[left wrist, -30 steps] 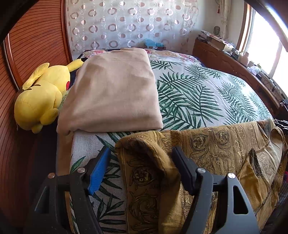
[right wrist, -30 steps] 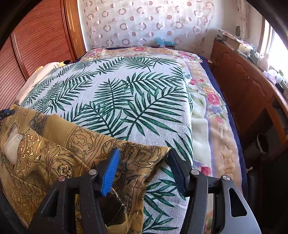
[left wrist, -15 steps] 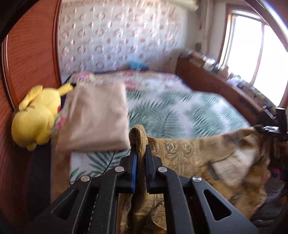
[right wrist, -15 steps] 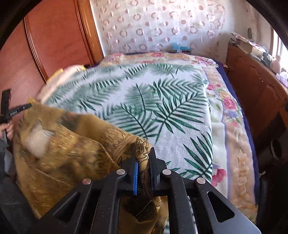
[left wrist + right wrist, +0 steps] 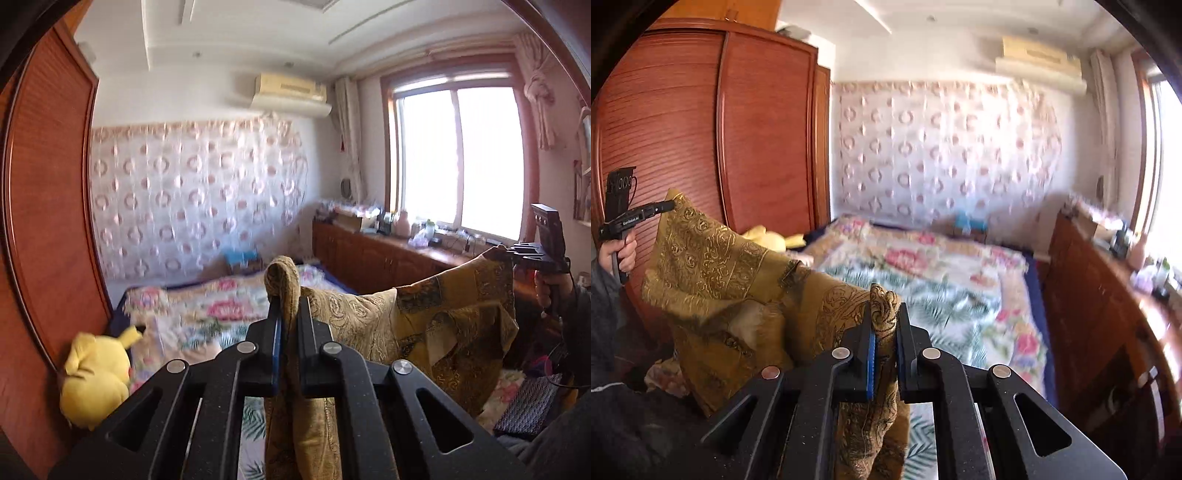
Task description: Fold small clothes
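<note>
Left gripper (image 5: 287, 314): 2 black fingers pinching a bunched corner of the mustard-gold paisley-patterned cloth garment (image 5: 436, 317). A rounded fold of fabric pokes out just above the fingertips; more hangs down between and below the fingers.

Right gripper (image 5: 884, 314): 2 black fingers, blue pads on the inner faces, pinching another bunched corner of the same garment. A small knot of cloth stands above the tips; the rest drops below them.

Jaws of both grippers have just been closing; each has cloth clamped between.

Garment hangs in the air, spanning from one gripper to the other and sagging in the middle, above the near edge of the bed with the floral and green palm-leaf cover (image 5: 945, 280), which lies beyond the fingertips.

Left view: yellow plush toy (image 5: 94, 376) left of the fingers, against the reddish-brown wooden wardrobe (image 5: 44, 206). A hand on the other gripper's grip at far right.

Background blurred in both views.
</note>
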Tool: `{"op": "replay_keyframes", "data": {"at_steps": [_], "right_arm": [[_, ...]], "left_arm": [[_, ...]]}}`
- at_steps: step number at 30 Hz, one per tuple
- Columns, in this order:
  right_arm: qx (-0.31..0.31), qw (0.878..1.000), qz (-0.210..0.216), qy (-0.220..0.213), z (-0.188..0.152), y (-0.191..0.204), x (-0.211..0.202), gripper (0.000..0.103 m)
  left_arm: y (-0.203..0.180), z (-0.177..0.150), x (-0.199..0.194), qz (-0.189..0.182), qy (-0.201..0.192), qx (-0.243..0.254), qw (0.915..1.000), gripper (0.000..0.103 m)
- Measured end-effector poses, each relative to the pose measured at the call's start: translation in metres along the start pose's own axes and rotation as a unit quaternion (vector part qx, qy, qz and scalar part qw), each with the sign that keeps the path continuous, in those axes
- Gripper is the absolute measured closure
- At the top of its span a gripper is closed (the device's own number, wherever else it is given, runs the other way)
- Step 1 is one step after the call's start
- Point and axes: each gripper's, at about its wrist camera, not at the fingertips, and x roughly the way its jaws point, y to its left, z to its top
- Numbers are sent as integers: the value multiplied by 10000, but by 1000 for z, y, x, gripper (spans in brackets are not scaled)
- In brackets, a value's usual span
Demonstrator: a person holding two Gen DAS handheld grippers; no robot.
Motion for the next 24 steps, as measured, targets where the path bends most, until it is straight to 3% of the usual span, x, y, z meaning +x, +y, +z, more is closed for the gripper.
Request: {"op": "replay_keyframes", "data": {"at_steps": [8, 13, 18, 24], "right_arm": [[-587, 9928, -450, -942, 88, 15, -101, 95], [-906, 9870, -727, -1108, 125, 23, -117, 95], [-925, 9892, -745, -857, 120, 26, -78, 95], [-728, 9950, -687, -55, 92, 3, 47, 95]], "left_arm": [[2, 64, -64, 229, -742, 166, 9968, 96], [27, 88, -74, 486, -1068, 44, 9931, 96], [63, 73, -39, 926, -976, -97, 9909, 96], [112, -3, 91, 1422, -106, -382, 9890, 96]]}}
